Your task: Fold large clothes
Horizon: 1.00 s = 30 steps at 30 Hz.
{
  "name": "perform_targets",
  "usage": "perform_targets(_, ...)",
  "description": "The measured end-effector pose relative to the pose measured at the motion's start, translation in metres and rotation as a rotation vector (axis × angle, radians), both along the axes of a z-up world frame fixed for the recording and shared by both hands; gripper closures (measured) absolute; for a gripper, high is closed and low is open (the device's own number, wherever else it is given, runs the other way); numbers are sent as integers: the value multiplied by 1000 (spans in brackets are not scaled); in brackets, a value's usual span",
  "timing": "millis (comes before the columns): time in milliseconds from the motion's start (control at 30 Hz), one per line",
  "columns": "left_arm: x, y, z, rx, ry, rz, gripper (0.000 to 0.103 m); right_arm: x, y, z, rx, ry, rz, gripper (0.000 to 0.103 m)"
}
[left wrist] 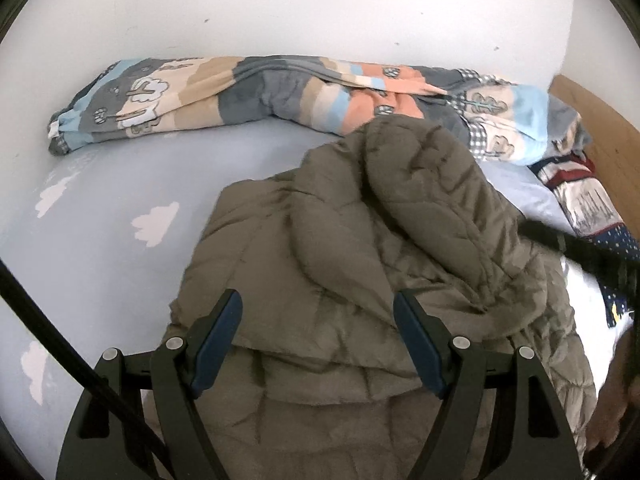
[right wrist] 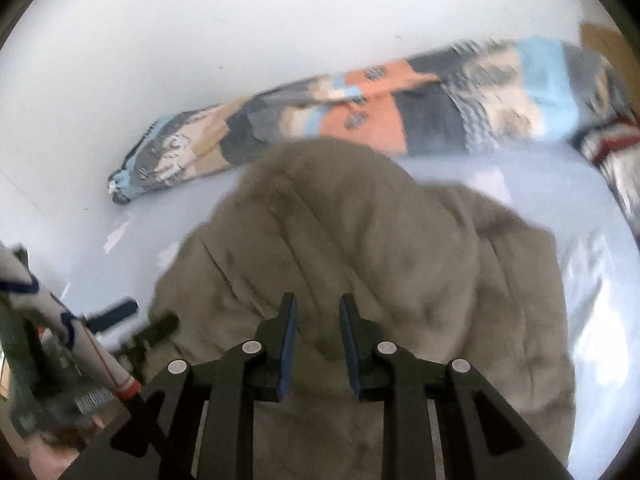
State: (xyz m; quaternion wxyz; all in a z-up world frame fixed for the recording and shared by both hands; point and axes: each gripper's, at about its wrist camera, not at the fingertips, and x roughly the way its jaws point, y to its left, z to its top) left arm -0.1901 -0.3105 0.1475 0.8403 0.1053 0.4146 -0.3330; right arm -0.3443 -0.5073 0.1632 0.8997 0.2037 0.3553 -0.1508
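The olive puffer jacket [left wrist: 360, 248] lies heaped mid-bed on the cloud-print sheet [left wrist: 100, 200], a bulky flap doubled over toward one o'clock, so I'd say the fold is barely begun. The left gripper [left wrist: 318, 320] hovers wide open over its near edge, gripping nothing. The right gripper [right wrist: 318, 312] has its jaws narrowed; in the blur I can't tell whether fabric is pinched. The rolled duvet [left wrist: 260, 92] sits at twelve.

The jacket [left wrist: 360, 240] is matt, quilted, puffy olive cloth. The bed sheet [left wrist: 120, 200] is smooth pale cotton-like cloth; the rolled duvet [left wrist: 240, 92] soft printed fabric. The headboard [left wrist: 600, 128] looks like matt wood. The wall [left wrist: 280, 8] is matt painted.
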Motion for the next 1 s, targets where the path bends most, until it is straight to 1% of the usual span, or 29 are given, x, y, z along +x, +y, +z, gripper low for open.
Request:
perform_targets(67, 5, 2, -2, -5, 14, 17, 26, 31, 7, 14, -39, -16, 36, 80)
perform_targets(133, 13, 6, -5, -3, 25, 43, 26, 63, 7, 22, -49, -29, 52, 80)
perform_targets(200, 19, 10, -8, -2, 38, 66, 26, 95, 4, 21, -23, -42, 60, 80)
perform_targets(233, 23, 12, -10, -4, 45, 75, 26, 112, 3, 17, -23, -34, 59, 80)
perform_targets(267, 26, 14, -11, -3, 49, 83, 26, 129, 1, 8, -33, -11, 52, 80)
perform_targets(333, 33, 17, -13, -2, 54, 97, 26, 157, -4, -21, 10, 72, 61, 80)
perform_targets(400, 37, 18, -14, 0, 60, 98, 26, 178, -6, -65, 30, 220, 56, 80)
perform_targets(433, 39, 18, -15, 1, 62, 97, 26, 182, -6, -84, 40, 276, 59, 80)
perform_targets(467, 40, 18, -15, 2, 62, 98, 26, 181, -6, -93, 53, 284, 58, 80)
perform_targets(500, 41, 18, -15, 0, 62, 100, 26, 177, -8, -93, 69, 262, 53, 80)
perform_targets(567, 41, 16, -14, -3, 65, 96, 26, 166, -17, -79, 141, 203, 62, 80)
perform_targets(600, 41, 16, -13, -3, 60, 91, 26, 156, -21, -66, 163, 153, 68, 80)
perform_targets(667, 38, 13, -6, -10, 41, 69, 26, 133, -27, -34, 151, 52, 84, 80)
perform_targets(700, 37, 11, -1, -16, 29, 57, 26, 123, -30, -22, 125, 30, 82, 80)
perform_targets(733, 37, 7, 2, -20, 22, 50, 26, 108, -38, -6, 74, 13, 58, 80)
perform_targets(800, 37, 0, 6, -32, 23, 38, 26, 87, -50, 8, -15, 9, -2, 80)
perform_targets(833, 38, -7, 6, -35, 30, 24, 26, 77, -58, 12, -66, 23, -33, 80)
perform_targets(867, 38, -14, 4, -33, 35, 10, 26, 67, -65, 11, -95, 43, -53, 80)
perform_targets(900, 38, -23, 1, -26, 44, -13, 26, 59, -72, 5, -93, 63, -64, 80)
perform_targets(933, 37, -32, -5, -12, 50, -35, 26, 51, -79, -5, -64, 86, -67, 80)
perform_targets(1000, 36, -55, -26, 74, 40, -61, 26, 39, -86, -30, -40, 134, -70, 80)
